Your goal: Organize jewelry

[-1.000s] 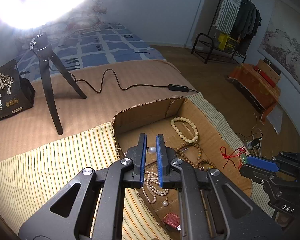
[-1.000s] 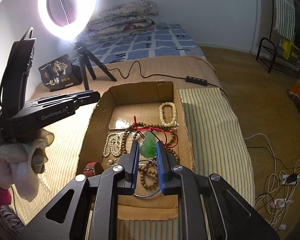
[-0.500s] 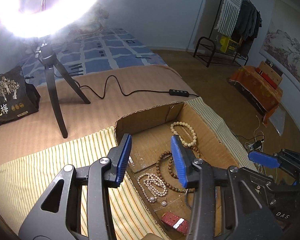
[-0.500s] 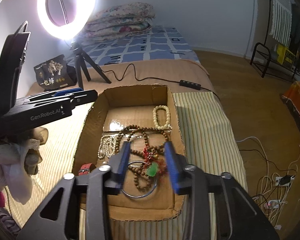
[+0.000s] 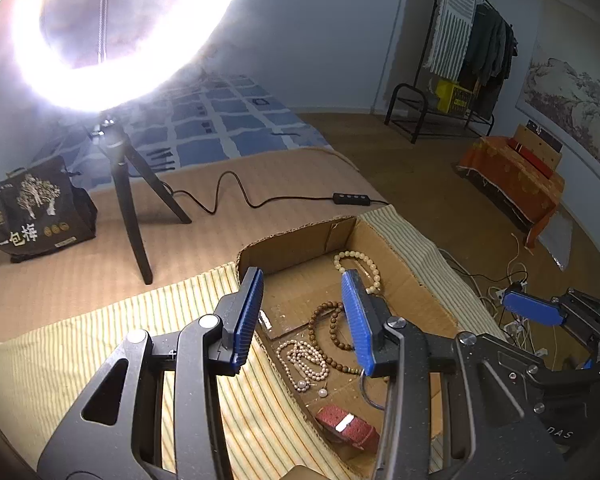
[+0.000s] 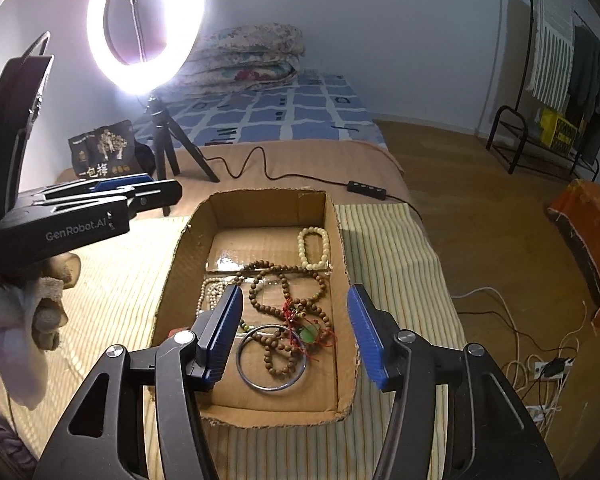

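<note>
A shallow cardboard box [image 6: 342,248] [image 5: 292,248] lies on a striped cloth. In it lie a cream bead bracelet [image 6: 314,248] [image 5: 358,264], a brown bead necklace [image 6: 284,312] [image 5: 328,328], a pearl necklace [image 5: 304,364] [image 6: 208,294], a green pendant on red cord [image 6: 309,334], a metal bangle [image 6: 271,358] and a red strap [image 5: 348,428]. My left gripper [image 5: 302,316] is open and empty above the box's left side. My right gripper [image 6: 294,330] is open and empty above the bangle and pendant.
A lit ring light on a black tripod [image 6: 168,148] [image 5: 132,200] stands behind the box, its cable and switch [image 6: 366,188] trailing right. A dark snack bag [image 5: 32,212] sits far left. Cables and a power strip [image 6: 548,368] lie on the floor to the right.
Both grippers opened: the left let go of the pearl necklace, the right let go of the green pendant, and both pieces now lie in the box. Both grippers have pulled back and up.
</note>
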The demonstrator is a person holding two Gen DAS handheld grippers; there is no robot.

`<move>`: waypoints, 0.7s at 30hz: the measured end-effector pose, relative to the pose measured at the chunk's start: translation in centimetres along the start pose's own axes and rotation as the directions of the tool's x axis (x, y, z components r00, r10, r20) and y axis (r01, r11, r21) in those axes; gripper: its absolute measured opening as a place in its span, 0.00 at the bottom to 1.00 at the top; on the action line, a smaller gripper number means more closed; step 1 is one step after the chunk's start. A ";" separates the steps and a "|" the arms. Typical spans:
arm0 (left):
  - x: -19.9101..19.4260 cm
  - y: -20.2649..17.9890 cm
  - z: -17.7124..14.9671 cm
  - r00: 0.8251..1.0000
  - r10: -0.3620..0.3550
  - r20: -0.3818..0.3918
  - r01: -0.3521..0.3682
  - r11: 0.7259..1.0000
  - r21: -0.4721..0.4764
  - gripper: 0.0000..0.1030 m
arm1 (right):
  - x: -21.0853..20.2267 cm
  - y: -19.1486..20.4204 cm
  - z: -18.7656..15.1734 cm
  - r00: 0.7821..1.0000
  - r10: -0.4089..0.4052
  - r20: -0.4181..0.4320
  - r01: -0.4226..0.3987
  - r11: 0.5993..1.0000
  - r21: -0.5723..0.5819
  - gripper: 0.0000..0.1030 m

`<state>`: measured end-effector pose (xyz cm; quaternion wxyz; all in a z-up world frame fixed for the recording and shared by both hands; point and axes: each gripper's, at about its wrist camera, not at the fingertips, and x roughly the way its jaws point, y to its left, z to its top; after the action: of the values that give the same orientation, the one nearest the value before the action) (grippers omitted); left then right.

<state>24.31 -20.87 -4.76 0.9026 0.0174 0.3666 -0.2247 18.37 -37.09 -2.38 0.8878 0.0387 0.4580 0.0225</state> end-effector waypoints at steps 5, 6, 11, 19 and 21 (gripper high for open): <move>-2.4 -0.2 -0.2 1.000 0.006 0.027 -0.006 1.000 0.010 0.40 | -1.6 0.2 -0.2 1.000 -0.008 0.023 0.008 1.000 0.000 0.52; -3.1 -0.2 -0.3 0.999 0.004 0.035 -0.004 1.000 0.014 0.40 | -1.8 0.1 -0.2 1.000 -0.010 0.029 0.010 1.000 -0.001 0.52; -6.0 -0.3 -1.0 0.998 0.005 0.061 -0.006 1.000 0.025 0.40 | -3.9 0.3 -0.3 0.997 -0.017 0.070 0.017 1.000 0.001 0.54; -10.3 0.1 -2.6 0.995 0.025 0.094 -0.029 0.999 0.040 0.41 | -6.0 1.4 -0.6 0.992 -0.011 0.126 0.013 1.000 -0.013 0.60; -11.3 0.5 -3.1 0.995 0.026 0.097 -0.029 0.999 0.030 0.41 | -6.4 1.8 -0.8 0.991 -0.009 0.134 0.012 1.000 -0.022 0.60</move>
<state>15.35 -15.37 0.48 0.9219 0.0259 0.3186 -0.2187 14.05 -35.71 2.52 0.9171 0.0274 0.3973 0.0204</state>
